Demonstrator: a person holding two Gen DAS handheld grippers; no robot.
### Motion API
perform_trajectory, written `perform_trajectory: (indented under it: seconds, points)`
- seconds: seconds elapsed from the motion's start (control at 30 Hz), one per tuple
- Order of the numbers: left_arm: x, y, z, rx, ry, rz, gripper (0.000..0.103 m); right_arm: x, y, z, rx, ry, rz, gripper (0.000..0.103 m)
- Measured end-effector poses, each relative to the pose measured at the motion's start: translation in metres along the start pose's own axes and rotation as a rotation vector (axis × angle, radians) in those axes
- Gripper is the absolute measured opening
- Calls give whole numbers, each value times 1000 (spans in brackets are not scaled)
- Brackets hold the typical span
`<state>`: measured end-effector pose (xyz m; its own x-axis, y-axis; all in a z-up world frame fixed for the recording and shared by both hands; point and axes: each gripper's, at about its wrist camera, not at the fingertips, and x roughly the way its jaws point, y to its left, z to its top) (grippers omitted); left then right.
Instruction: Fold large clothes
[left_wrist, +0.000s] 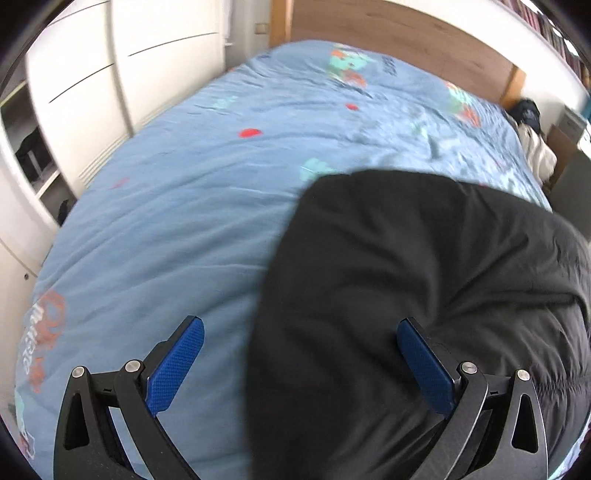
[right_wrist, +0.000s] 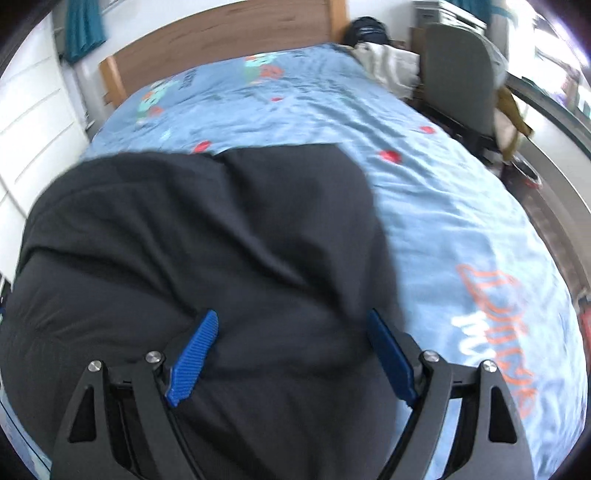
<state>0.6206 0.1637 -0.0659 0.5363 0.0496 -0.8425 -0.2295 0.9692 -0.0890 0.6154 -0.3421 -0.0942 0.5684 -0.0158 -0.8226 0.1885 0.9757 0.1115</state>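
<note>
Both tools, left (left_wrist: 300, 334) and right (right_wrist: 291, 325), gape empty over a black garment (right_wrist: 207, 236) on the blue printed duvet (left_wrist: 177, 206) before a wooden headboard (right_wrist: 221, 33).

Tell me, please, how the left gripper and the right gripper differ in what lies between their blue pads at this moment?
The left gripper straddles the edge of the black garment: bedspread shows by its left pad, black fabric by its right. The right gripper has only black garment between its pads, with the bedspread off to its right. Both are open, angled down over the bed, and neither grips the fabric.
</note>
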Motion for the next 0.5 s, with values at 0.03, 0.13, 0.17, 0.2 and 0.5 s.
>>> perform_trajectory:
  seconds: [0.03,0.13,0.17,0.2,0.5]
  points:
    - [-6,15,-1,-25,-6,-7,103,-8,-11,0,36,-12,10,83]
    - [-16,45,-3,-94,-5,-26,102,-29,-40,-4,92,-37,21,88]
    - [-17,53,-3,-111,-6,-39,102,-37,-47,-6,88,-46,1,89]
    - [-20,62,-5,-134,-6,-62,102,-43,-52,-8,83,-53,-13,90]
    - [-5,72,-29,-168,133,-407,102,-45,-80,-32,199,12,177,97]
